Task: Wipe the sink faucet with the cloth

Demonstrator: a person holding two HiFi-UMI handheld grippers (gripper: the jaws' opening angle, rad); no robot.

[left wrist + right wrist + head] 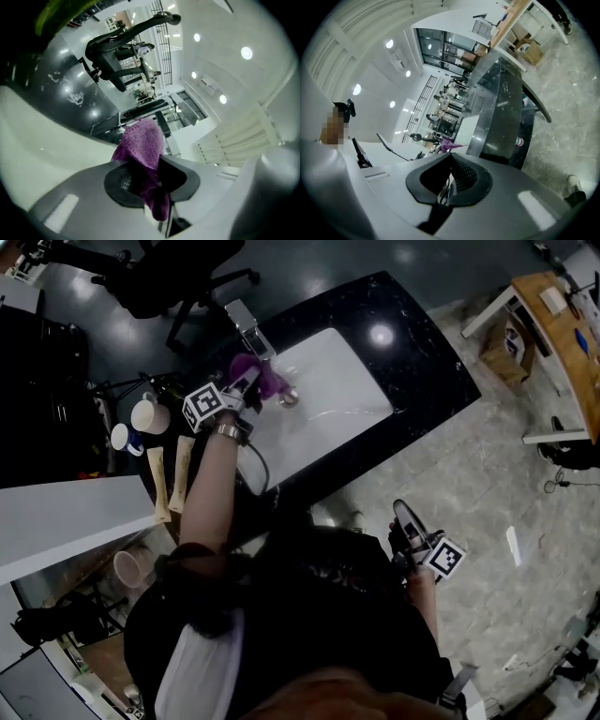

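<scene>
The purple cloth [259, 369] is bunched in my left gripper [246, 381], which is shut on it just below the metal faucet [247, 326] at the far rim of the white sink [342, 395]. In the left gripper view the cloth [143, 143] sticks up from between the jaws of the left gripper [147, 187]; the faucet itself is not clear there. My right gripper [411, 532] hangs by the person's side, away from the black counter [422, 343]. In its own view the right gripper [447, 180] is shut with nothing in it, and the cloth [449, 146] shows small and far off.
Two mugs [148, 415] and two pale wooden pieces [172, 474] sit on the counter left of the sink. A black office chair [178, 277] stands behind the counter. A wooden desk [562, 324] and a cardboard box [511, 343] stand at the right on the stone floor.
</scene>
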